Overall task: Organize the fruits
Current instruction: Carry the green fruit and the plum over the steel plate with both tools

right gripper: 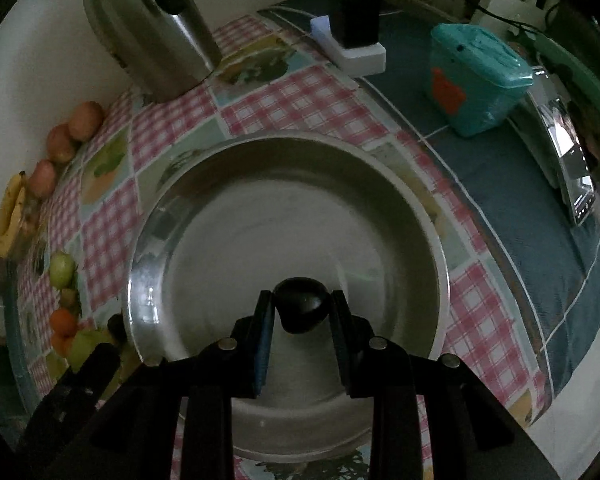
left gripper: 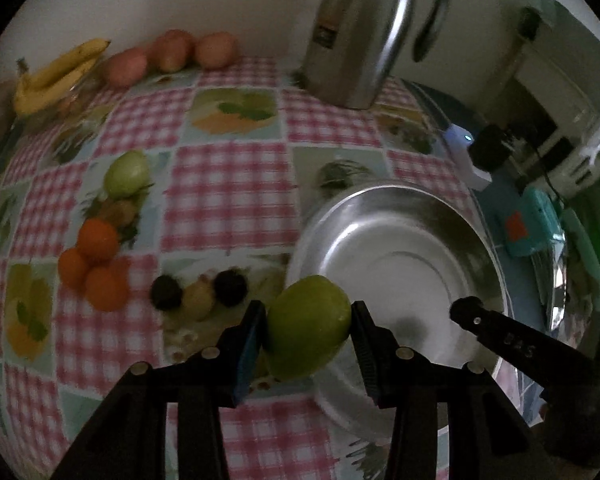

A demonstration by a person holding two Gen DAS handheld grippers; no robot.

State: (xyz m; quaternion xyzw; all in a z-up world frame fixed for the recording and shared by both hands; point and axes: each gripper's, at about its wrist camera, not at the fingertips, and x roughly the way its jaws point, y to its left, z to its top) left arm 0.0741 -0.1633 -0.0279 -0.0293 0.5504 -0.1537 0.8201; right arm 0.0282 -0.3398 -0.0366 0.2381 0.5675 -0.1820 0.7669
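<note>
Fruit gripped both sides: left gripper (left gripper: 309, 330) clamps green fruit (left gripper: 308, 326), right gripper (right gripper: 300, 312) clamps dark fruit (right gripper: 300, 310). I lower each into steel basin (right gripper: 148, 264), release gently.

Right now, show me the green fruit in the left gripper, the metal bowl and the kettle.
green fruit (left gripper: 308, 326), left wrist view, middle of its skin.
metal bowl (right gripper: 412, 196), right wrist view, far right rim.
kettle (left gripper: 352, 40), left wrist view, steel body.
</note>
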